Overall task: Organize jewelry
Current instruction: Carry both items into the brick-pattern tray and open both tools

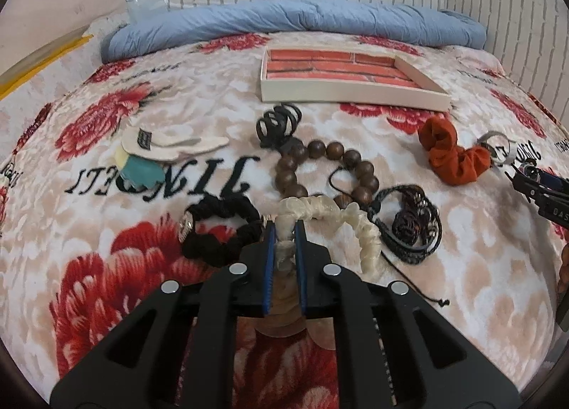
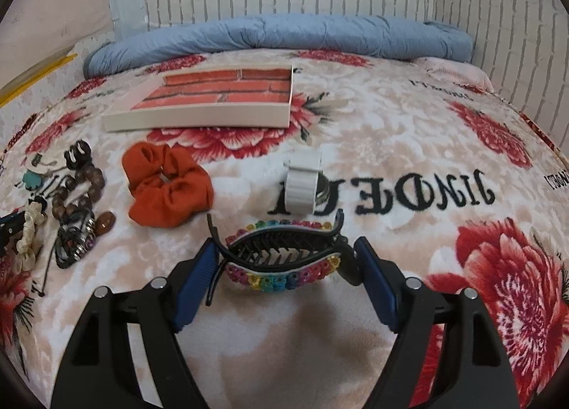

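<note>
My left gripper [image 1: 285, 231] is shut on a cream scrunchie [image 1: 362, 231] that lies on the floral blanket. Around it lie a black braided bracelet [image 1: 217, 227], a brown wooden bead bracelet [image 1: 327, 167], a dark cord bracelet [image 1: 412, 224] and a black claw clip [image 1: 279, 124]. My right gripper [image 2: 284, 256] holds a rainbow-flowered black hair clip [image 2: 281, 259] crosswise between its blue pads, which touch both of its ends. A shallow white tray with a brick-pattern floor [image 1: 352, 94] [image 2: 199, 117] sits further back.
An orange scrunchie [image 2: 167, 188] [image 1: 451, 153] and a white clip [image 2: 302, 185] lie in front of the tray. A cream and teal hair piece [image 1: 153, 156] lies at the left. A rolled blue quilt [image 1: 284, 21] lines the far wall.
</note>
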`<act>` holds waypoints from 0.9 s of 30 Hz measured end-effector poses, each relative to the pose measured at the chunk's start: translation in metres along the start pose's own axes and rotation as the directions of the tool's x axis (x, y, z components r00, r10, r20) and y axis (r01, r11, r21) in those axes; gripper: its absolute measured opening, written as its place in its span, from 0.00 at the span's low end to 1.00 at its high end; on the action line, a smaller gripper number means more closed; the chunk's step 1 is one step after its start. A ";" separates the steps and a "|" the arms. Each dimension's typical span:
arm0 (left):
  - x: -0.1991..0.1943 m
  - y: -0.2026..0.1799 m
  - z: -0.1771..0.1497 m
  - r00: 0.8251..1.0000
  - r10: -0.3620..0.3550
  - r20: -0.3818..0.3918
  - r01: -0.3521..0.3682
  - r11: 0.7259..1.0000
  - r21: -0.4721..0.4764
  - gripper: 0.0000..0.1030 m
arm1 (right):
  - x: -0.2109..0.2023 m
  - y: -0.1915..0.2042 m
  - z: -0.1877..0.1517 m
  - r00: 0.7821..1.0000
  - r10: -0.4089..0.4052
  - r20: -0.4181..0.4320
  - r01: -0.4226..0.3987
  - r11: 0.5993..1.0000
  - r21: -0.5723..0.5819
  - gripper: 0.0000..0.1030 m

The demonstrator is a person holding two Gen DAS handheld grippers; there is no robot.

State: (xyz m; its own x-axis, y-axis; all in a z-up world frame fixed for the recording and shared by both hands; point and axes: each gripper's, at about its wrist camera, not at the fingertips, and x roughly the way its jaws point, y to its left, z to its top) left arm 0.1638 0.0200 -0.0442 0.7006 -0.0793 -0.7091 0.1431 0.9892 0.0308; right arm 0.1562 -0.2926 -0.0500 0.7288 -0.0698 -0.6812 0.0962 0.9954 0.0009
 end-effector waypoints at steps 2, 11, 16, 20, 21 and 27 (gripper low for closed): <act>-0.003 0.001 0.005 1.000 0.002 0.018 -0.002 1.000 -0.001 0.09 | -0.007 0.002 0.006 1.000 0.010 0.022 -0.010 1.000 0.005 0.74; 0.001 -0.002 0.055 0.995 0.041 0.096 -0.041 0.999 -0.006 0.09 | -0.013 0.016 0.053 0.993 0.038 0.110 -0.040 0.999 0.010 0.74; 0.013 -0.002 0.104 0.988 0.049 0.144 -0.047 0.999 -0.016 0.09 | 0.000 0.028 0.094 0.987 0.051 0.151 -0.054 0.998 0.013 0.74; 0.034 -0.001 0.154 0.985 0.049 0.167 -0.042 0.998 -0.043 0.09 | 0.022 0.036 0.130 0.985 0.054 0.162 -0.059 0.998 0.027 0.74; 0.039 -0.001 0.162 0.984 0.048 0.169 -0.041 0.998 -0.044 0.09 | 0.029 0.037 0.138 0.986 0.052 0.160 -0.057 0.998 0.028 0.74; 0.089 -0.006 0.225 0.987 0.064 0.148 -0.058 0.997 -0.046 0.09 | 0.084 0.042 0.191 0.989 0.033 0.142 -0.043 0.997 0.065 0.74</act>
State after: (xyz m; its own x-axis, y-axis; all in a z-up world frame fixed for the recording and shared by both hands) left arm 0.3826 -0.0208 0.0504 0.8040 -0.0332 -0.5937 0.0698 0.9968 0.0389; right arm 0.3511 -0.2688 0.0326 0.8204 -0.0454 -0.5701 0.1089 0.9910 0.0777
